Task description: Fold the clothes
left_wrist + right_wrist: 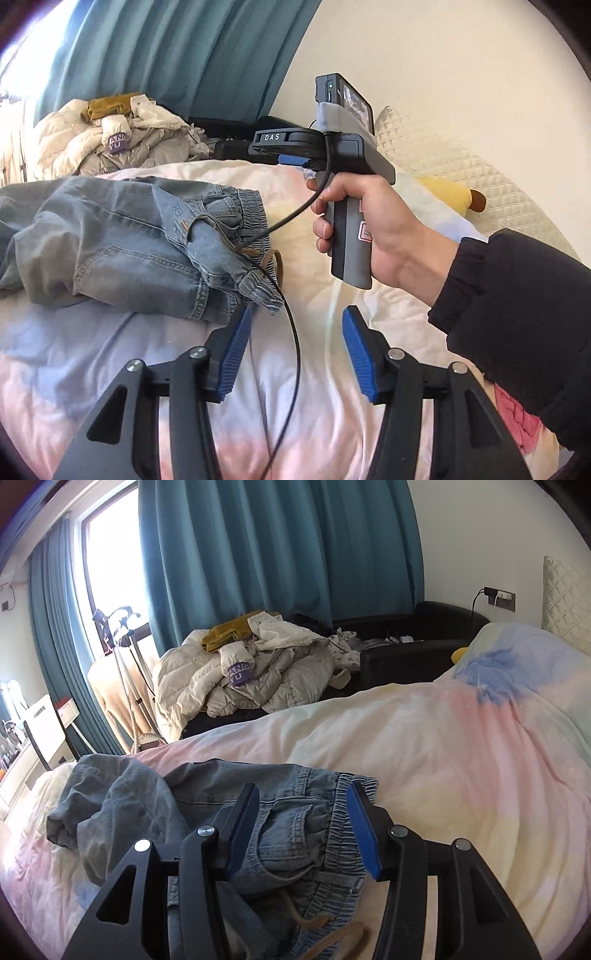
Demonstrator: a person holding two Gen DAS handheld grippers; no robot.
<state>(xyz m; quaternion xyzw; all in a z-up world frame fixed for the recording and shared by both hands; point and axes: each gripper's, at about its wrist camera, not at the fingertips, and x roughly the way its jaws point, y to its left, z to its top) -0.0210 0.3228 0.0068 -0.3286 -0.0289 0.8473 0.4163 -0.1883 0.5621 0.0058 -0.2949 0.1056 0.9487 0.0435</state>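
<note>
A pair of light-blue jeans [129, 240] with an elastic waistband and a tan drawstring lies crumpled on the pastel duvet [155, 354]. My left gripper [297, 332] is open just right of the waistband, with only duvet and a black cable [295, 354] between its blue pads. In the right wrist view the jeans [295, 830] lie below my right gripper [303, 808]. It is open, and the waistband and a pocket show between its fingers, which do not press on them. A hand [373, 225] in a black sleeve holds the right gripper's handle above the duvet.
A heap of cream jackets [258, 672] lies on a dark sofa [424, 650] beyond the bed, before teal curtains [277, 546]. A yellow plush toy [450, 195] rests by the quilted headboard [480, 173]. Pink cloth [517, 421] shows under the sleeve. The duvet stretches right [443, 757].
</note>
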